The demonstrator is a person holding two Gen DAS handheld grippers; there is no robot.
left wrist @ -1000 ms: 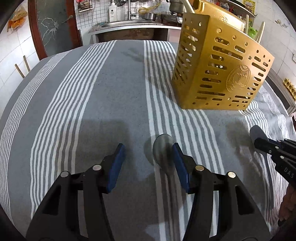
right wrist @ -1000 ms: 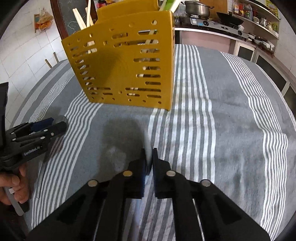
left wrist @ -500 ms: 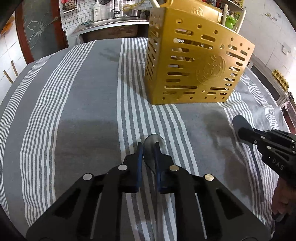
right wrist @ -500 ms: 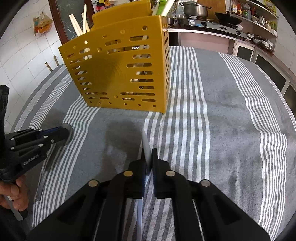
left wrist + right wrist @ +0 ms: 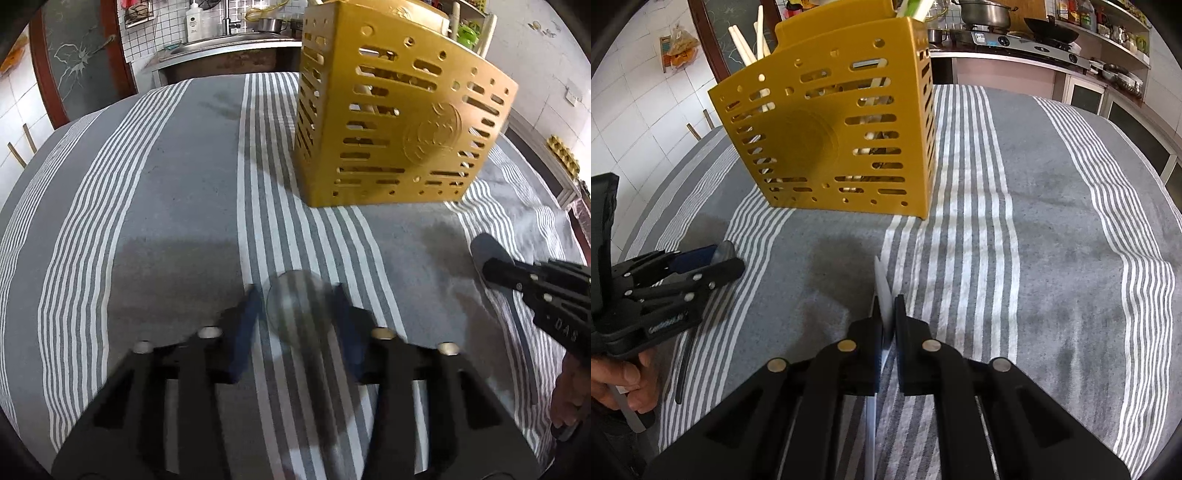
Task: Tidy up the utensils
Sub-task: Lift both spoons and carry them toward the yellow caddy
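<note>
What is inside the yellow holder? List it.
Inside the yellow holder, pale chopstick-like sticks rise above the rim on one side, and green-and-white handles on the other. Through the slots, pale stems show; their lower ends and the holder's floor are hidden by its walls.

Grey-and-white striped woven tablecloth (image 5: 177, 206): matt cloth, slightly nubby, faint creases. Mustard-yellow perforated plastic utensil caddy (image 5: 834, 136): smooth, semi-gloss, moulded round emblem on face. Round-bowled metal spoon (image 5: 293, 308): polished, reflective, blurred. Thin white utensil blade (image 5: 882, 291): smooth, plastic-looking. Left gripper (image 5: 295, 314): matt black plastic body, blue pads, bright metal pins. Right gripper (image 5: 888, 317): same matt black plastic, shiny metal pins. Pale sticks (image 5: 748, 42) in caddy: smooth; wood or plastic unclear.
</note>
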